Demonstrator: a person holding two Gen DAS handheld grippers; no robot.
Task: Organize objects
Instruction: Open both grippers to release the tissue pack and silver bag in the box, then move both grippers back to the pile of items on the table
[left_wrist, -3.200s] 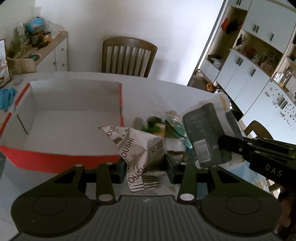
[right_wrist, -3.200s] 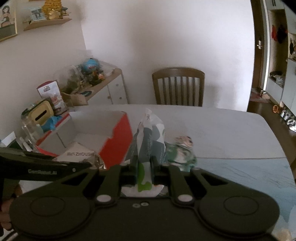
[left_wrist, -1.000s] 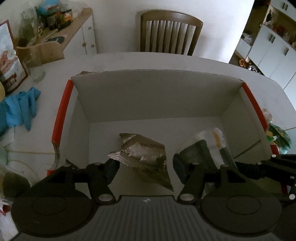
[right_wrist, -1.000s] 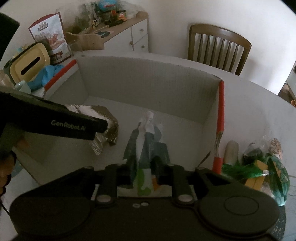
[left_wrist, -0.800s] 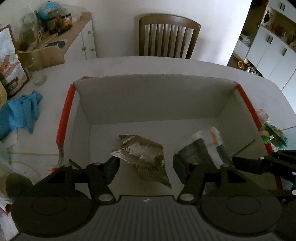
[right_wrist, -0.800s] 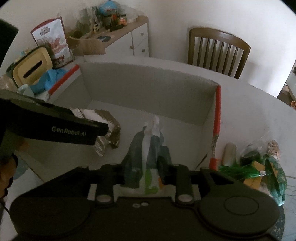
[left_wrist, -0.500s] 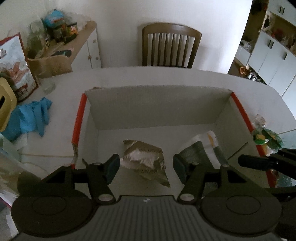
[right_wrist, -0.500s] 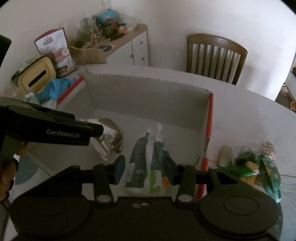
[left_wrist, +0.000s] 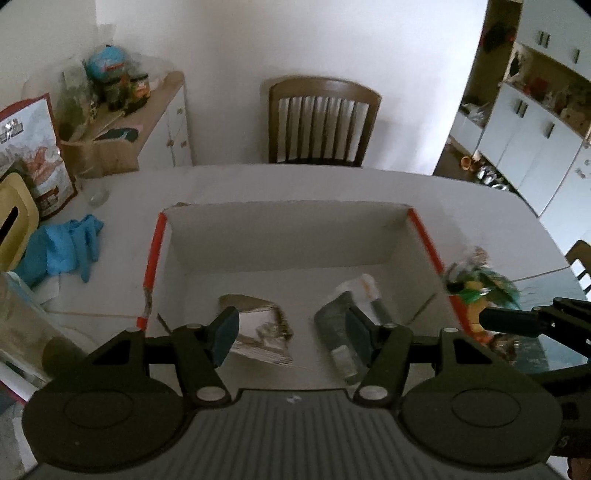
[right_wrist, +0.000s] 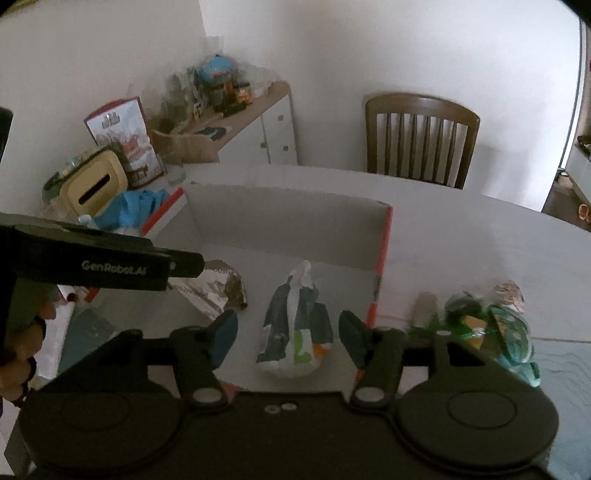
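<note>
Lying in cardboard box (left_wrist: 284, 236): crinkled foil packet (left_wrist: 258, 334), dark pouch (right_wrist: 295, 325); both hand-held grippers apart, right opening.

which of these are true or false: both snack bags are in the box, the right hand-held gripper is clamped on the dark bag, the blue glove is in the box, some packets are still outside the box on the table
1. Both snack bags lie in the box. True: the silver bag and the dark bag rest on its floor.
2. The right hand-held gripper is clamped on the dark bag. False: its jaws are opening and stand clear of the bag between them.
3. The blue glove is in the box. False: it lies on the table, outside the box's left wall.
4. Green packets remain outside the box. True: they sit on the table beside its right wall.
5. The left hand-held gripper holds the silver bag. False: its jaws are open and hold nothing.
</note>
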